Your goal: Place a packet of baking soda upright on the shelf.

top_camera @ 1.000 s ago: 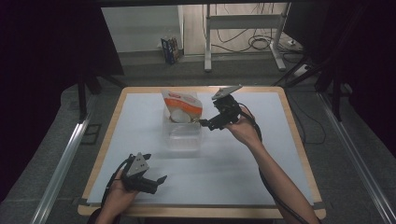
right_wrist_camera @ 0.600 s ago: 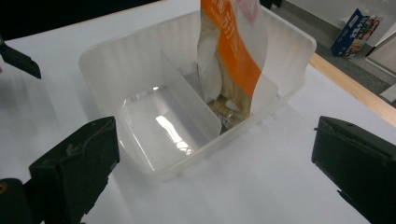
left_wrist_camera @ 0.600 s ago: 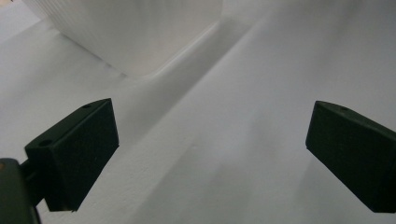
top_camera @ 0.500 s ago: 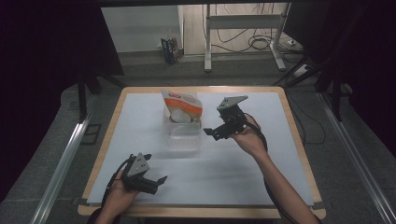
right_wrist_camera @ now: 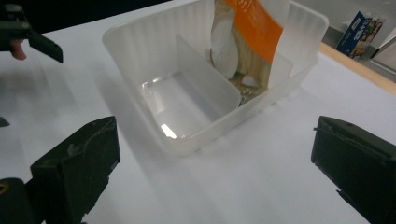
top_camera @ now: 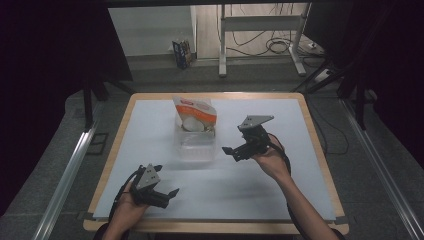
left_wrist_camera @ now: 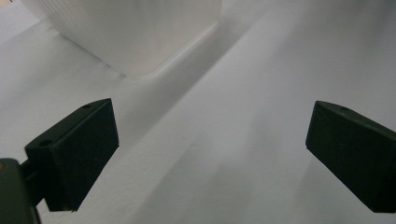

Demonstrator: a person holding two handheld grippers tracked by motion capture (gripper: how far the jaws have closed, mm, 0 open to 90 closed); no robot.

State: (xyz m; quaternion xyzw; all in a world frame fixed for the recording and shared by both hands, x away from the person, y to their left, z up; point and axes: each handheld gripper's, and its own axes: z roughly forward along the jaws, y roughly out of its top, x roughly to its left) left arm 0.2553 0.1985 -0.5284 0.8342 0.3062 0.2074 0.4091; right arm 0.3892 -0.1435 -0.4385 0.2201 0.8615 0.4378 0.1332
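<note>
- Packet, an orange-and-white printed pouch standing in the far compartment of a clear ribbed plastic tub, was the thing in hand; the tub sat on the white table toward the middle of its far edge.
- Right gripper, held above the table just to the right of the tub, had its jaws spread wide with nothing between them; the right gripper view looked past them at the tub's near corner.
- Left gripper rested low near the table's front-left corner, jaws likewise apart and empty, the tub's ribbed wall ahead of it.
- Risk, as I judged it: the packet leaned against the tub's far wall, rising well above the rim, so a brush from the right gripper could tip it out or drag the light tub across the smooth top.
- Another risk: a grip on the packet's thin upper edge might crumple or slip, the film looking glossy.
- Looks: the packet was upright but tilted, an orange band across white, its base tucked behind the tub's clear divider; the near compartment lay empty.
</note>
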